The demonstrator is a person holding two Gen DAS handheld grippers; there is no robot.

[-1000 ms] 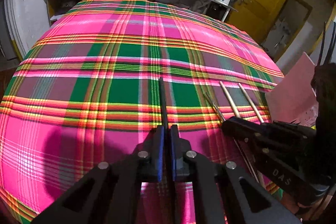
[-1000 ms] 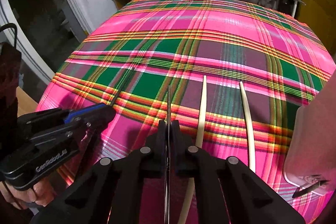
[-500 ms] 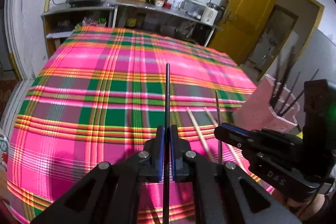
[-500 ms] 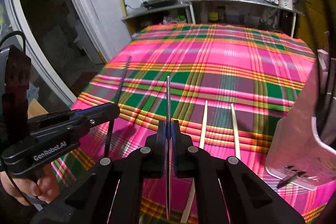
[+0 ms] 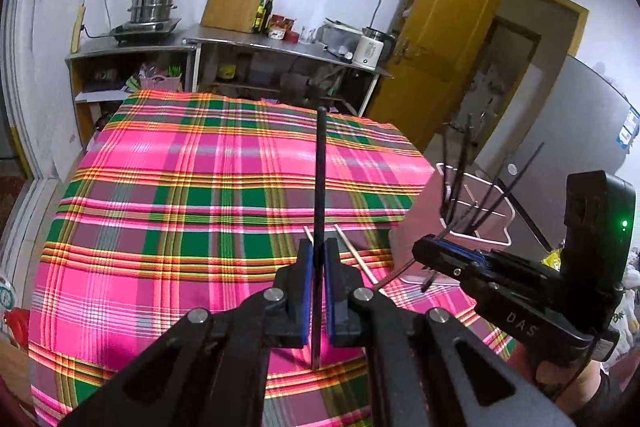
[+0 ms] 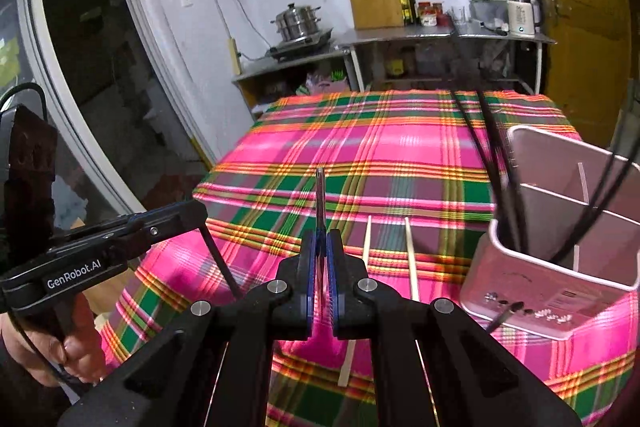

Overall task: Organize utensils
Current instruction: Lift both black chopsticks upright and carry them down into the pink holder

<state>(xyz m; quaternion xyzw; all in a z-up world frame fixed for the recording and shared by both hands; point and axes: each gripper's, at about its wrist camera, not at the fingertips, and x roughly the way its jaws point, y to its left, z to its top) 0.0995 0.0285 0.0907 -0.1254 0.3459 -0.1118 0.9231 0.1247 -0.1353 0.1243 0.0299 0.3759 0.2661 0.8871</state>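
My left gripper (image 5: 319, 259) is shut on a black chopstick (image 5: 320, 167) and holds it upright above the plaid tablecloth (image 5: 180, 195). My right gripper (image 6: 320, 247) is shut on a thin dark chopstick (image 6: 319, 199), also lifted off the table. Two pale wooden chopsticks (image 6: 409, 251) lie on the cloth just right of the right gripper. A pink utensil holder (image 6: 560, 227) with several black chopsticks in it stands at the table's right edge; it also shows in the left wrist view (image 5: 472, 211). Each gripper shows in the other's view, the left (image 6: 188, 215) and the right (image 5: 424, 251).
A steel counter (image 5: 280, 43) stands beyond the table's far edge with a steamer pot (image 5: 152, 7), cutting board, bottles and a kettle. A yellow door (image 5: 440, 39) is at the back right. A window and wall run along the table's left side.
Both grippers have risen and tilted up from the cloth, each carrying its chopstick off the table. The utensil holder has come into fuller view at the right.
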